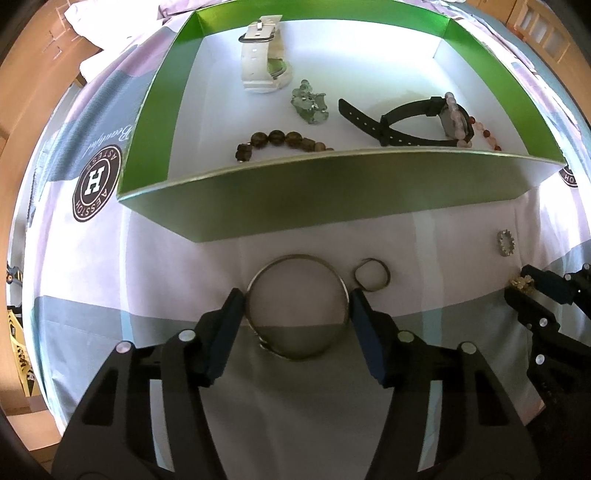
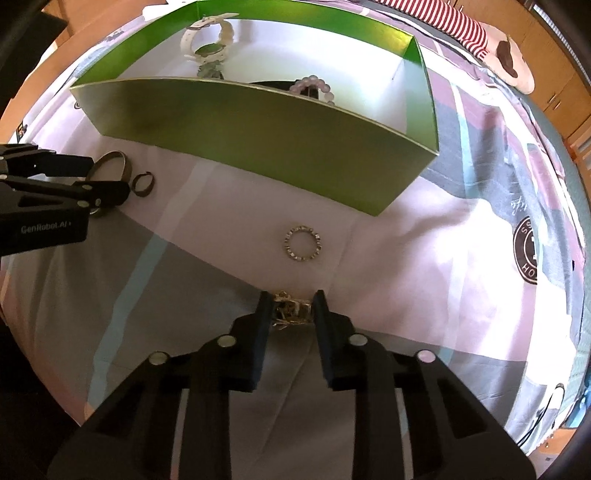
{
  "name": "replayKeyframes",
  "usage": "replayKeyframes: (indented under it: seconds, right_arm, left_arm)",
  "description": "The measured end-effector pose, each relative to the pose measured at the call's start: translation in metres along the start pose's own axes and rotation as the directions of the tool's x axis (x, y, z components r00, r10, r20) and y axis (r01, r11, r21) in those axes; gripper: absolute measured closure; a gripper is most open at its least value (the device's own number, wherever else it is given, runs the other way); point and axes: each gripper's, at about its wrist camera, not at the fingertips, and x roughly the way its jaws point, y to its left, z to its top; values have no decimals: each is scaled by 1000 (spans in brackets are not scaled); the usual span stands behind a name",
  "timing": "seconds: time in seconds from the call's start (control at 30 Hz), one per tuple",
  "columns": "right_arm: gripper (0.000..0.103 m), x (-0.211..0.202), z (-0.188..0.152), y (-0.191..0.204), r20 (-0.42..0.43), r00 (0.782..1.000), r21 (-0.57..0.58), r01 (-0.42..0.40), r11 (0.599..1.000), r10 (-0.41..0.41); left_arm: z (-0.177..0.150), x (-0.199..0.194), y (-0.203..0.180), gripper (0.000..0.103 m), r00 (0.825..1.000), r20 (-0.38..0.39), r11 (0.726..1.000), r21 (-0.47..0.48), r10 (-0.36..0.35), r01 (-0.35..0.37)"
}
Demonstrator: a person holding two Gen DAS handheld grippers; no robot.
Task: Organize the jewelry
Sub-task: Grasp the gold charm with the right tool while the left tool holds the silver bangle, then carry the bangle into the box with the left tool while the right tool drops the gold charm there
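Observation:
A green box [image 1: 332,192] [image 2: 258,140] sits on the bed sheet and holds a white watch [image 1: 264,62], a green bead piece [image 1: 310,105], a brown bead bracelet [image 1: 277,142], a black watch [image 1: 417,122] and a pink bead bracelet [image 1: 458,118]. My left gripper [image 1: 297,306] has its fingers on both sides of a silver bangle [image 1: 297,350] lying on the sheet. A small dark ring [image 1: 371,275] lies to its right. My right gripper [image 2: 291,308] is shut on a gold jewelry piece [image 2: 291,310]. A jewelled silver ring [image 2: 303,243] lies ahead of it.
The patterned sheet [image 2: 461,258] has round brown logos [image 1: 96,184]. A striped cloth [image 2: 461,26] and wooden furniture [image 2: 554,74] lie beyond the box. The left gripper also shows in the right wrist view [image 2: 107,177].

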Motion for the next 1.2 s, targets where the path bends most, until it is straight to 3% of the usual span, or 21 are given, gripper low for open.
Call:
replayKeyframes:
  seconds: [0.2,0.33,0.5,0.67,0.77,0.87,1.0,1.07,1.2]
  right_arm:
    - [80,-14,2,-1,26,998,14,-56,998,56]
    - [80,-45,9,-22,122,986,75,-120,990,110]
    - [80,-69,15,-45,233,966,134,-145,980,111]
    - [80,-77,21,-50,310,943,152,-172,973,118]
    - [80,-85,27,-48,355,929,143,-169,975,108]
    - [80,-85,44,-47,370,920,151,-197,969,129]
    - [80,-79,73,-52,379,919,195,-192,962,106]
    - [80,-69,88,-56,382,921,211,-167,963,76]
    - [80,-45,102,-66,350,934,270,-170,948,68]
  left_arm:
    - [-1,-15,21,45,1000,21,999,-42,10,-9]
    - [-3,-38,33,45,996,88,997,-67,33,-27]
    - [-5,-62,36,45,986,167,998,-66,-13,24]
    - [-5,-89,23,45,961,262,995,-19,-93,101]
    - [-5,-110,19,45,934,337,991,-6,-122,131]
    - [4,-123,22,45,910,401,993,-14,-106,121]
    - [31,-120,37,45,897,439,991,-93,-47,98]
    - [44,-109,42,45,897,441,987,-122,-39,103]
    - [68,-80,45,45,921,381,979,-146,-76,142]
